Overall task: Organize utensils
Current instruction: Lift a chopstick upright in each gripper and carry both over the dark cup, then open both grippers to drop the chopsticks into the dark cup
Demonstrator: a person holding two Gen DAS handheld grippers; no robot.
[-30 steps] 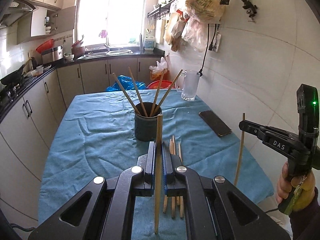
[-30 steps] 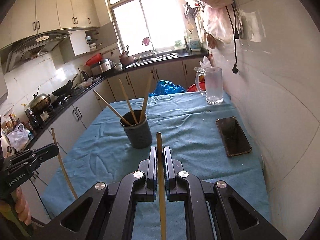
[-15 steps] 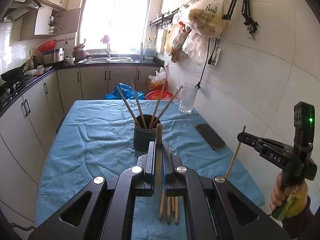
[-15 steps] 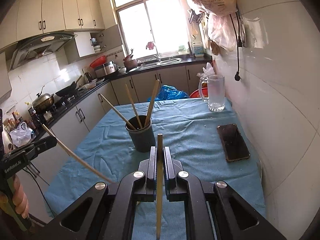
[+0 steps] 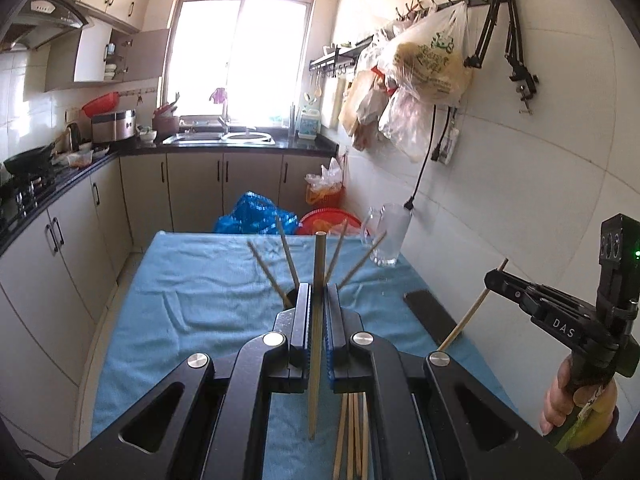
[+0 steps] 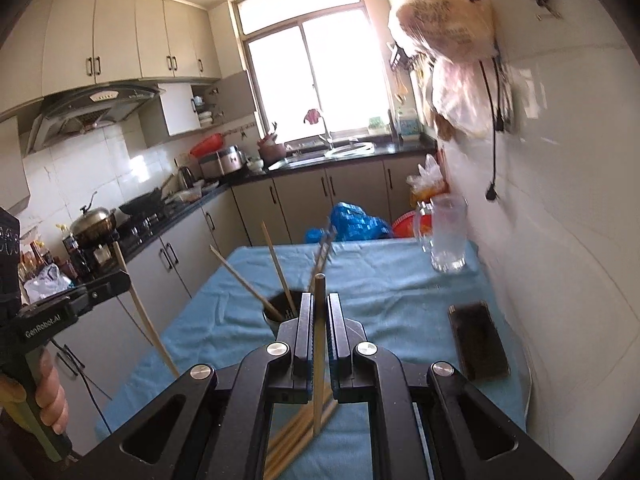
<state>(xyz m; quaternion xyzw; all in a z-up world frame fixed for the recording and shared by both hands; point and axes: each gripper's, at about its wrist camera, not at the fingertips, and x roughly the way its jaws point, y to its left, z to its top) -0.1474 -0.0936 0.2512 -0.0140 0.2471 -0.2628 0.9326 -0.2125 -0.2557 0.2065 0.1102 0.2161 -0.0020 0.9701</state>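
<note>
Chopsticks: you hold one in each gripper, both lifted clear of the blue-clothed counter [image 5: 192,300]. Your left gripper [image 5: 318,312] has its jaws closed narrow on a chopstick [image 5: 316,360] that stands nearly upright. Your right gripper [image 6: 319,320] clamps its own chopstick [image 6: 319,360] the same way; from the left camera that stick tilts. Four more chopsticks [image 6: 276,260] lean fanned out in the dark cup [image 6: 280,312], which sits mid-counter just beyond both grippers. Loose chopsticks [image 5: 352,432] lie flat on the cloth at the near edge, below the jaws. A black phone [image 6: 478,340] lies on the right side of the counter. A glass mug [image 6: 448,240] stands at the far right corner, next to the tiled wall.
</note>
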